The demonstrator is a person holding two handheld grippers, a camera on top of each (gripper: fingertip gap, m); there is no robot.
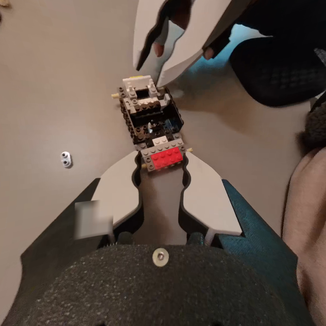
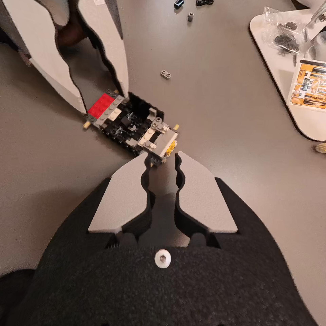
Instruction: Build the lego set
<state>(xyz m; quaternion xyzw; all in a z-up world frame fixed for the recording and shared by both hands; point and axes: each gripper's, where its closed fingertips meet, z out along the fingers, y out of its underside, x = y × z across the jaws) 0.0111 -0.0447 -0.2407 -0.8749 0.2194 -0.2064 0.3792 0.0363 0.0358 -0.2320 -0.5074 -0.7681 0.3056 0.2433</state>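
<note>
So the half-built lego car [image 2: 130, 126] sits flat on a plain grey-brown table [image 2: 202, 98], roughly mid-table, with a red plate at one end and a white and grey block with a bit of yellow at the other. The left tongs [image 1: 161, 159] are clamped on the red end, one finger against each side of it. The right tongs [image 2: 161, 156] are at the opposite end, spread apart, with one tip touching a corner of the white block and the other tip off to the side, gripping nothing.

Table stuff: a small grey two-stud plate [image 2: 166, 74] lies loose and well apart from the car. Further back are a few dark loose pieces [image 2: 190, 16]. Off to one side there's a white tray [image 2: 282, 84] with rounded corners, holding a clear bag of black parts [image 2: 285, 37] and an orange sticker sheet [image 2: 310, 86].

In the left wrist view, past the table edge, you can see a dark mesh chair seat [image 1: 275, 68] and blue floor [image 1: 199, 68].
</note>
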